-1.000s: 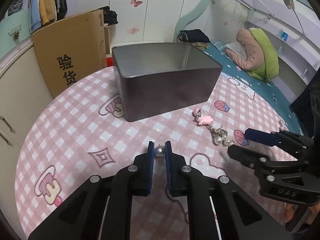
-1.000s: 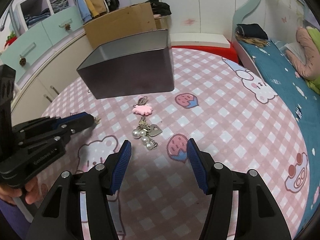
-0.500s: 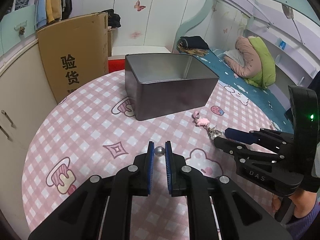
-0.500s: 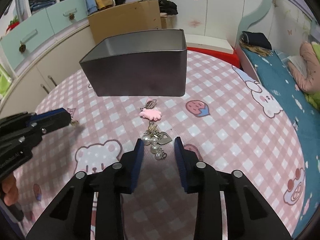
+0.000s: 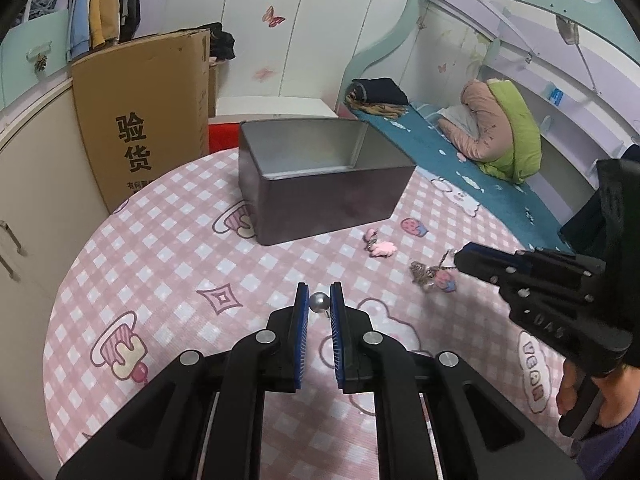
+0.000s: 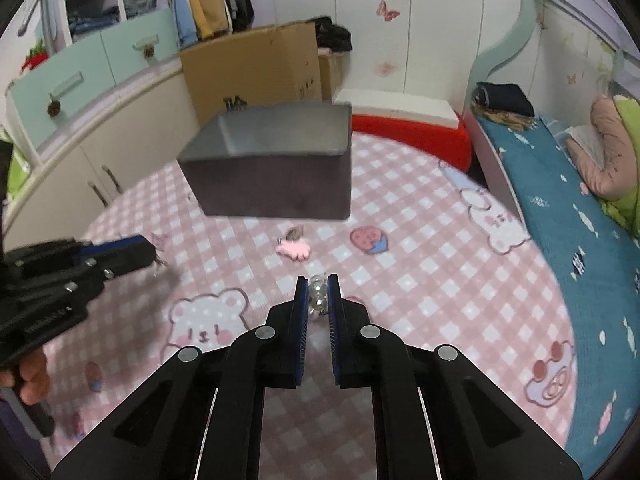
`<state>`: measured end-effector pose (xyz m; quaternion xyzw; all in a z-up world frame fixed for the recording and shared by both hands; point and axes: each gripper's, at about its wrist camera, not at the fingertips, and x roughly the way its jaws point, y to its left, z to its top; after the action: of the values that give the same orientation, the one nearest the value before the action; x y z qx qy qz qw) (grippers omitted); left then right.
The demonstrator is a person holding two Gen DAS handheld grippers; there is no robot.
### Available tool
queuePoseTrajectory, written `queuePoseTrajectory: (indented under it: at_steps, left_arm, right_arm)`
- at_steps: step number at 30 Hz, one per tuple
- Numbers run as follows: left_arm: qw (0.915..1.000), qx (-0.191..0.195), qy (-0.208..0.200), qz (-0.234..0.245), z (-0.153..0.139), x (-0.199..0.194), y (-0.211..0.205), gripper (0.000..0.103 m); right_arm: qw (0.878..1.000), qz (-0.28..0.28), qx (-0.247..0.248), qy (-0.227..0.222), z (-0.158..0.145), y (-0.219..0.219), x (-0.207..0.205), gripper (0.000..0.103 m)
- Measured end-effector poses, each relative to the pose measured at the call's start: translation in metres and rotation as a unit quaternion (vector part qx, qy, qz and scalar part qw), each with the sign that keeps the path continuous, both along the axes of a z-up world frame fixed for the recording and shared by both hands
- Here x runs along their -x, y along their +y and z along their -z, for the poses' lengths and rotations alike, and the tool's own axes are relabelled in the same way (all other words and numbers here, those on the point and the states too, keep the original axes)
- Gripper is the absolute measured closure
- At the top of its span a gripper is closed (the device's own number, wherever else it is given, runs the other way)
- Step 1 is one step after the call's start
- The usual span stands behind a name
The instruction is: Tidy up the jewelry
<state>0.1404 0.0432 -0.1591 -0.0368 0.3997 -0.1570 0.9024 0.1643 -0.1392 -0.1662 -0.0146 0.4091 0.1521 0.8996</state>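
My left gripper [image 5: 319, 304] is shut on a pearl earring [image 5: 319, 302] and holds it above the pink checked tablecloth [image 5: 160, 256]. My right gripper [image 6: 318, 296] is shut on the pearl charm bunch [image 6: 318, 298]; it also shows in the left wrist view [image 5: 460, 260] with the charms [image 5: 430, 276] hanging below its tips. A pink flower charm [image 6: 294, 249] lies on the cloth ahead of it. The open grey metal tin [image 5: 320, 176] stands at the back of the table; its inside looks empty. The left gripper shows at the left of the right wrist view [image 6: 150, 254].
A cardboard box [image 5: 148, 112] stands behind the table at the left, a red stool [image 6: 412, 140] behind the tin. A bed with teal sheet [image 6: 568, 208] runs along the right. Cabinets [image 6: 72, 148] line the left wall.
My right gripper closed on the pearl charm bunch and lifted it off the cloth. My left gripper rose and pulled back with the pearl earring still held.
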Motion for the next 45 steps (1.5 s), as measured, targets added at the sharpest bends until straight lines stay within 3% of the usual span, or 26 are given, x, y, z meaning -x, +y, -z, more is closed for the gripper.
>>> queuePoseTrajectory:
  at_steps: [20, 32, 39, 45]
  left_arm:
    - [0.9973, 0.029, -0.058, 0.035, -0.066, 0.011, -0.008, 0.094]
    - [0.9955, 0.04, -0.075, 0.04, -0.112, -0.036, -0.001, 0.094]
    - [0.9967, 0.061, -0.034, 0.042, -0.106, -0.084, -0.001, 0.094]
    - [0.9977, 0.055, 0.02, 0.034, -0.078, -0.122, -0.005, 0.094]
  right_arm:
    - [0.996, -0.014, -0.027, -0.089, -0.097, -0.006, 0.021, 0.093]
    - [0.992, -0.033, -0.05, -0.112, -0.132, 0.005, -0.013, 0.093]
    - [0.992, -0.039, -0.058, -0.105, -0.134, 0.016, -0.053, 0.093]
    - [0.994, -0.033, -0.058, -0.085, -0.118, 0.023, -0.083, 0.093]
